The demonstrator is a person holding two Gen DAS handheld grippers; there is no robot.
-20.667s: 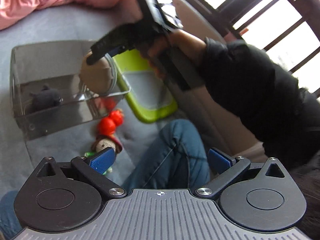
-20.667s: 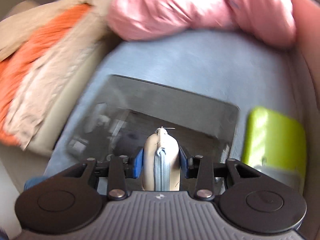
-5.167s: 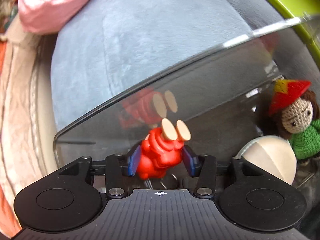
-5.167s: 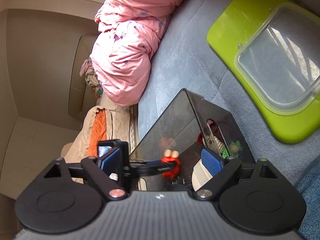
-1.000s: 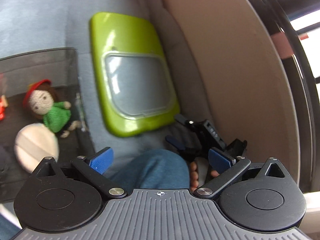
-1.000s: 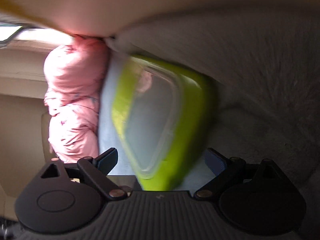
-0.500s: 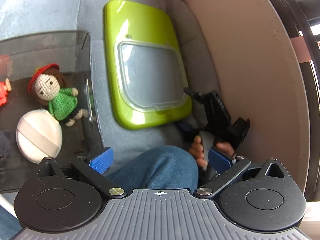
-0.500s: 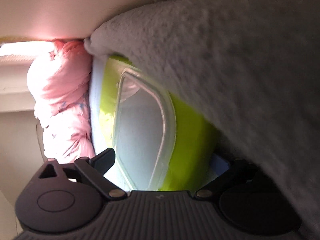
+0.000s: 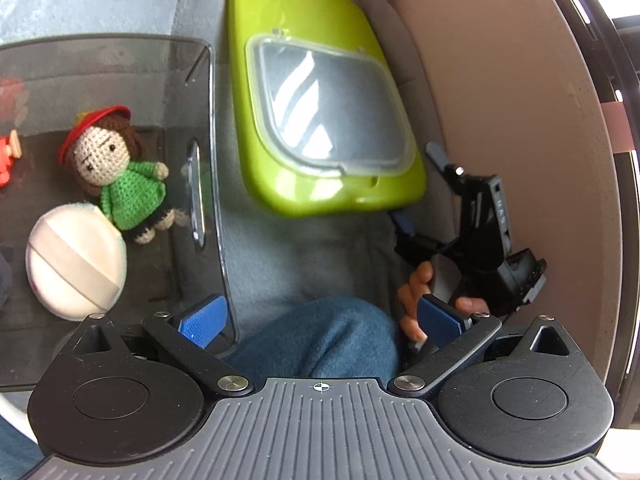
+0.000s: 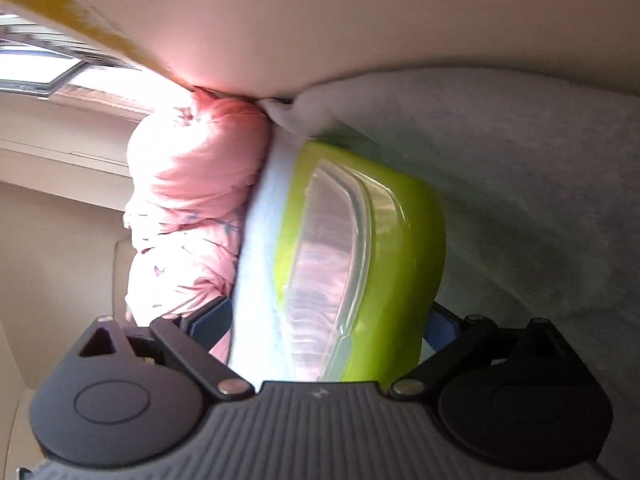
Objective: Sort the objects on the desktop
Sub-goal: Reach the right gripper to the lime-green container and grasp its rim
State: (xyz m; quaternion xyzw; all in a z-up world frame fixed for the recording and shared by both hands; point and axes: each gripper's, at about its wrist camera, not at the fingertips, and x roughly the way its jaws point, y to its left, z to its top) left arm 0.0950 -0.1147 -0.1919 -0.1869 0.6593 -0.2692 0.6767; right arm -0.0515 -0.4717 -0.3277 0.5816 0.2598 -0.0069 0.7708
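Note:
A lime-green lid with a clear window lies on the grey blanket, right of a clear box. Inside the box are a crocheted doll, a white round pouch and a red toy. My left gripper hangs open and empty above the box's near corner and a knee. My right gripper straddles the lid's near right corner. In the right wrist view the lid stands between the jaws of the right gripper, which are closing; the left pad is still apart from it.
A person's knee in jeans sits just below the lid. The beige sofa back rises close on the right of the right gripper. A pink jacket lies beyond the lid's far end.
The left gripper has sunk closer to the box and lid. The right gripper has slid onto the lid's near corner, so the lid now sits between its jaws.

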